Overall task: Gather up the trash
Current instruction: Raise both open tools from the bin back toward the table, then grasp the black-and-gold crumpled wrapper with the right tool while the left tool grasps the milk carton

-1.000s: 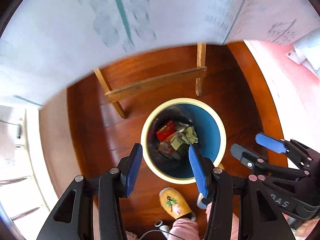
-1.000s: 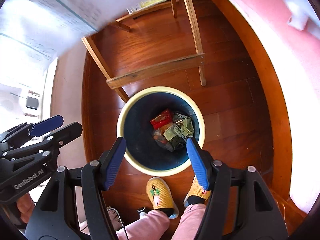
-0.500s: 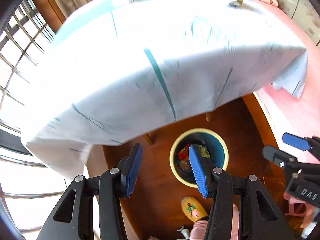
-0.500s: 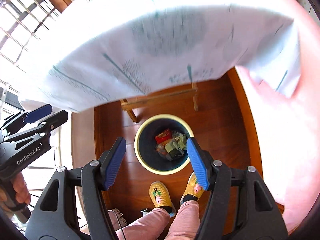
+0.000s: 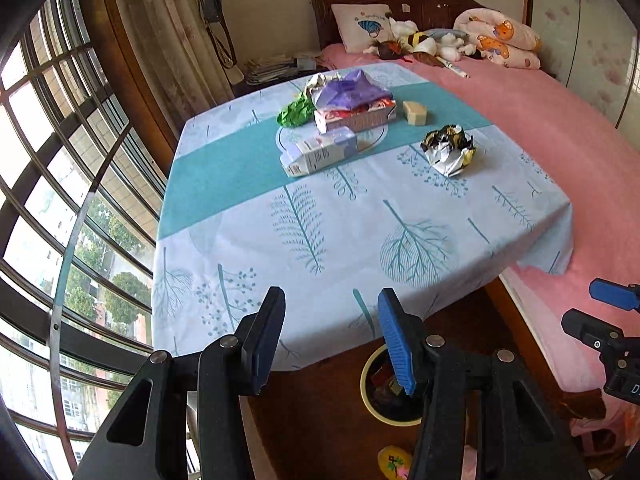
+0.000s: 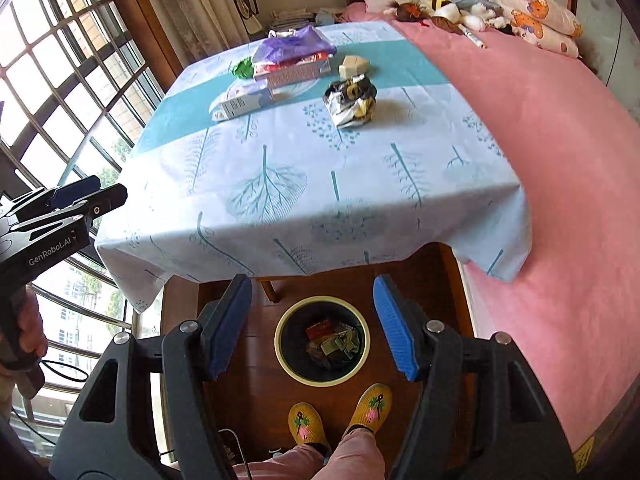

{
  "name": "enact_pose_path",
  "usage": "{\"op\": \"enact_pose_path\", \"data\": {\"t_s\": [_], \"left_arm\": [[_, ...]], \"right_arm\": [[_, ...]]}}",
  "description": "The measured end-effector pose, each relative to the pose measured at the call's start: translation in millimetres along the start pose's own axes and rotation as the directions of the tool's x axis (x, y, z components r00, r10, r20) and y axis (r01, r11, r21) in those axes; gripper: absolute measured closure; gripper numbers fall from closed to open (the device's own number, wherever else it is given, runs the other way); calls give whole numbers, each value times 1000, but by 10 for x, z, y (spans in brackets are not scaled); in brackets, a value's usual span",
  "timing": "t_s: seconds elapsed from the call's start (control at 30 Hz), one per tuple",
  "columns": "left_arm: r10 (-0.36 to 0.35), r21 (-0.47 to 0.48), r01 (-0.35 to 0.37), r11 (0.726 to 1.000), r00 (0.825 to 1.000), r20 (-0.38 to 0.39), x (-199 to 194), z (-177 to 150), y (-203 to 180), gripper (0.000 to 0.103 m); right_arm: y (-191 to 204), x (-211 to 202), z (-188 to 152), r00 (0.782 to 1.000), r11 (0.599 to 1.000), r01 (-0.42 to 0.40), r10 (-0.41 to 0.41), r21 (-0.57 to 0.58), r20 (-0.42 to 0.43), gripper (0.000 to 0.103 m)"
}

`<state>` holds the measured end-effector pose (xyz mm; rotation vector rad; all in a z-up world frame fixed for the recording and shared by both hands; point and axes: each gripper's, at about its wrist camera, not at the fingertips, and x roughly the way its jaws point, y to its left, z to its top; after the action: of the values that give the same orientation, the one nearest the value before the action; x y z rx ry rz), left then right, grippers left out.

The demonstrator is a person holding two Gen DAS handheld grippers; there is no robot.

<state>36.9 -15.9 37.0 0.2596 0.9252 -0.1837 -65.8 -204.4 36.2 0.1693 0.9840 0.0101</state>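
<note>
Two grippers hang with nothing in them: the left gripper [image 5: 330,336] and the right gripper [image 6: 312,326] both have their blue pads spread wide, which I judge is a ready pose for the next pick. Below them, on the dark wooden floor, stands the round bin with cream rim [image 6: 282,350], already holding some wrappers, near the person's yellow slippers [image 6: 306,426] so that a drop is short. The trash that remains lies on the table with the leaf-printed blue cloth [image 6: 280,184], toward 12 o'clock from the right gripper: a crumpled black, white and yellow wrapper [image 6: 352,100] is nearest, a white and blue carton lying on its side [image 6: 244,102] is at 11 o'clock, and behind them a flat box with a purple plastic bag on it [image 6: 292,60] and a green crumpled ball [image 6: 242,68]. A small beige wedge [image 6: 354,65] lies beside the box; what it is I cannot tell.
</note>
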Motion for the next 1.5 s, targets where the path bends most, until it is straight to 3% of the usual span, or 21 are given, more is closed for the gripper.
{"op": "enact_pose_path", "data": {"t_s": [0.2,0.47,0.63,0.87,1.1,1.27,1.33,1.4,1.5], "left_arm": [[-13,34,11,999,998,61,-340,257,4,54],[-43,43,42,998,998,38,-295,383,-107,49],[-48,29,48,998,999,4,46,553,-218,49],[-40,-3,40,999,997,-63,716,1032,-295,48],[-42,-76,30,997,986,-163,1492,1587,-237,46],[-31,-97,11,995,979,-203,1840,1814,-118,45],[-27,-97,6,995,975,-220,1943,1858,-49,45],[-20,-86,0,996,971,-239,2041,1894,25,45],[5,-51,-19,999,963,-268,2172,1927,145,45]], "right_arm": [[66,-294,267,998,1000,2,-1,-13,64,40],[-39,-221,561,998,1000,-7,6,20,67,38],[-247,196,876,999,998,-28,26,55,28,36],[-606,980,1542,990,985,-115,123,125,-62,32],[-945,1835,2175,968,969,-163,194,187,-160,30],[-1006,2429,2442,936,963,-199,241,180,-257,30],[-980,2597,2482,923,965,-210,248,157,-293,34],[-943,2668,2533,922,964,-239,264,119,-284,46],[-868,2758,2596,909,958,-277,286,72,-302,49]]}}
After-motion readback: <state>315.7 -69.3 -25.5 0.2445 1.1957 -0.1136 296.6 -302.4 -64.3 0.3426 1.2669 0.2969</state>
